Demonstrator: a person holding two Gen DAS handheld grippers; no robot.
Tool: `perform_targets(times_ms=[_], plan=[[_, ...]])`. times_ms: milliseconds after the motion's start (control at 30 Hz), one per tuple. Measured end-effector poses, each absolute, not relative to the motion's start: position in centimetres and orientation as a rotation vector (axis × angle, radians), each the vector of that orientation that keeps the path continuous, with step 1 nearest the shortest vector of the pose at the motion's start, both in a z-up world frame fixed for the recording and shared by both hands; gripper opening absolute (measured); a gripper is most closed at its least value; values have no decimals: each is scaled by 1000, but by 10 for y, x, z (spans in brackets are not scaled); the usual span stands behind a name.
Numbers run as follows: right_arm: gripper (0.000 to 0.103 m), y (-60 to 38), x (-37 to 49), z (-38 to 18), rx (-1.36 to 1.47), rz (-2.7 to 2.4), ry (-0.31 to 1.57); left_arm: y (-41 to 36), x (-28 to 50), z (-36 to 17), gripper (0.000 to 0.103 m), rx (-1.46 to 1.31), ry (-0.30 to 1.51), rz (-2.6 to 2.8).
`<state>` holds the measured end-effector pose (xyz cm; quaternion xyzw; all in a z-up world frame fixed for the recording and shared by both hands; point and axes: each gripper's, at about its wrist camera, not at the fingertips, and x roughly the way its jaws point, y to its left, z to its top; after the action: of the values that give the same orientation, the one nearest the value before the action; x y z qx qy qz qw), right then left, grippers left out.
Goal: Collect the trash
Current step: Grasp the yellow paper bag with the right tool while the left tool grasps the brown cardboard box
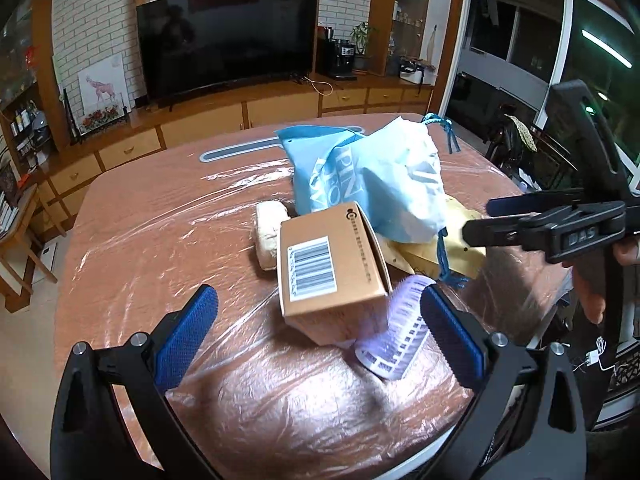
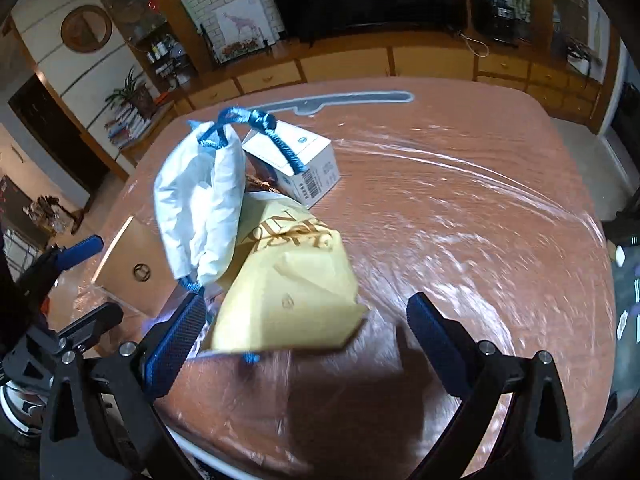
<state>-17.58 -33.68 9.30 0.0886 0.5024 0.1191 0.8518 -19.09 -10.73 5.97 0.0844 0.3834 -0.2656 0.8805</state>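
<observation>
A light blue paper bag (image 1: pixel 376 184) with blue cord handles stands crumpled on the table; it shows in the right wrist view (image 2: pixel 200 200) too. A brown cardboard box (image 1: pixel 332 272) with a barcode lies in front of it, between my left gripper's (image 1: pixel 320 320) open fingers. A lilac comb-like plastic piece (image 1: pixel 396 336) lies by the left gripper's right finger. A yellow paper bag (image 2: pixel 288 288) lies between the open fingers of my right gripper (image 2: pixel 304 320), which also shows in the left wrist view (image 1: pixel 480 220). A white box (image 2: pixel 300 164) sits behind.
A beige wrapped block (image 1: pixel 268 236) lies left of the brown box. The table (image 1: pixel 160 220) is covered with a pink cloth under clear plastic film. A TV (image 1: pixel 228 40) and wooden cabinets stand behind the table. A wooden stool (image 1: pixel 20 240) is at the left.
</observation>
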Motion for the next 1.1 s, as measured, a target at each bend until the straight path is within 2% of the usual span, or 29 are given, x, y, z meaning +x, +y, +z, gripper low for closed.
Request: perform_targets(times_ms=[100,167,233,300,433,467,533,633,1100], plan=[[97,-330,-162,84,163,257,1087,-110,-187,55,97,179,810,-563],[89,-327,-156,76,169,281,1115,-111,-182,52,91,168,827,-573],[89,-324,-147,69,167,302,1140,-111,-179,50,86,159,837,-582],[88,-317,-141,66,148,312,1151,-111,-177,48,77,156,860,-594],[74,-306,-134,61,140,337,1160,-111,-172,44,52,135,891,-619],[69,-308,-134,61,148,336,1156,-110,-170,45,49,130,894,-620],[60,-313,-135,64,182,337,1141,-108,-170,47,48,120,888,-617],[55,-326,-144,70,176,294,1102,-103,-169,52,48,93,871,-610],[53,-344,-184,109,304,225,942,-95,-173,67,48,49,840,-601]])
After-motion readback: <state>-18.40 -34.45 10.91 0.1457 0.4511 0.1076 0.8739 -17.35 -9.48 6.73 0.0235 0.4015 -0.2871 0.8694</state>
